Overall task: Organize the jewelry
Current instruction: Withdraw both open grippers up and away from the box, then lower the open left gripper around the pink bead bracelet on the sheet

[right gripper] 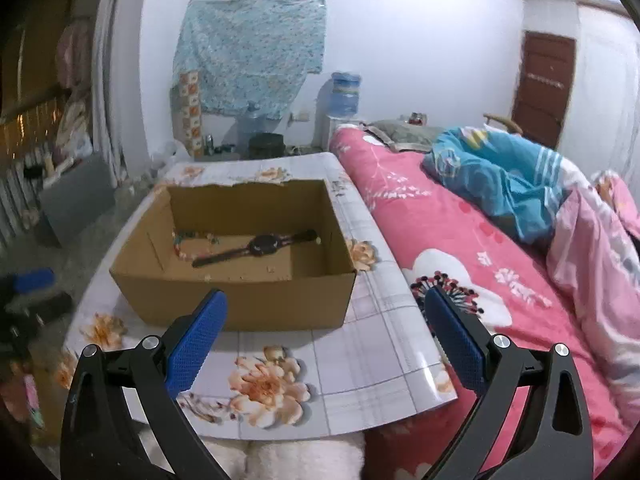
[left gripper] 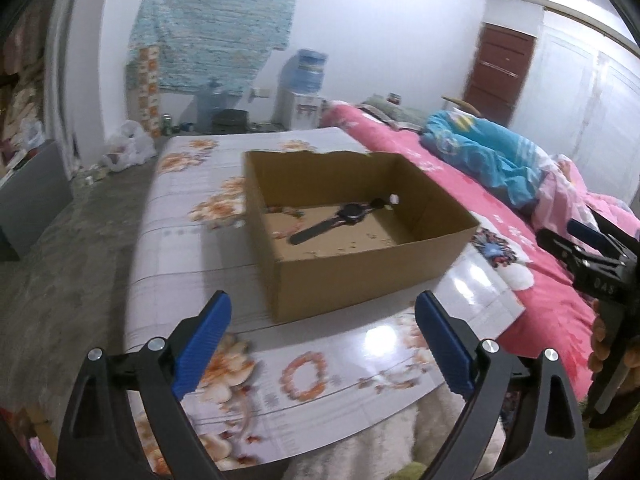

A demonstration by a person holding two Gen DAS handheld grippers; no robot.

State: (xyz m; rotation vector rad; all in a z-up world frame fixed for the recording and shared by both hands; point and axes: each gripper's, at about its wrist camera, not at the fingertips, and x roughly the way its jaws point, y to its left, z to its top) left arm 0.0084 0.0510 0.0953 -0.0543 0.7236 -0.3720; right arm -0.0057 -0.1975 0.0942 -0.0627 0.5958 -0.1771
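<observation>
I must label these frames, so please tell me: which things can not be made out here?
- Beads beside the watch in the box: right view, too small; necklace or bracelet unclear.
- Same beads: left view, blurred, partly behind the box wall.
- White bit by the strap: too small.
- Right tool: left view, cut by the edge.
</observation>
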